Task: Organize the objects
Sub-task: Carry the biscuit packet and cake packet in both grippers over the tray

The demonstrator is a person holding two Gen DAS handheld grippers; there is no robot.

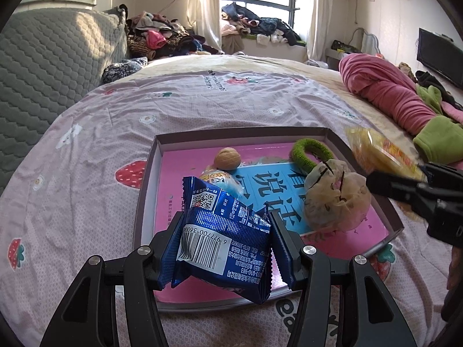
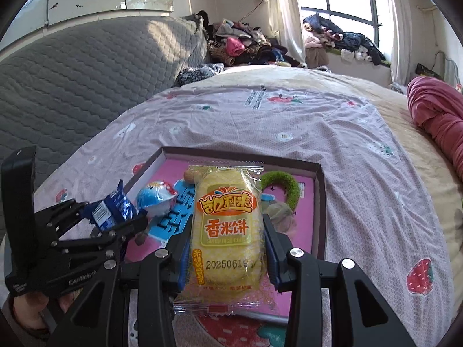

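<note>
Blue packet (image 1: 222, 240): crinkled foil, light and slippery, pinched across its middle by the left gripper (image 1: 224, 248) above the near edge of the tray (image 1: 144, 179). Rice cake (image 2: 228, 231): clear glossy wrap around a likely brittle disc, clamped at its sides by the right gripper (image 2: 227, 257), over the tray. Inside lie a hard walnut (image 1: 227, 159), a fuzzy green ring (image 1: 311, 151) and a soft pouch (image 1: 337, 196). The tray rests on the bed (image 1: 86, 159).

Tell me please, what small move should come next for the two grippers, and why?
Probably lower the left gripper and release the blue snack packet into the shallow box. Both grippers already hold a packet above the box; the right gripper holds the yellow rice cake packet. The walnut and green hair tie already lie inside.
</note>
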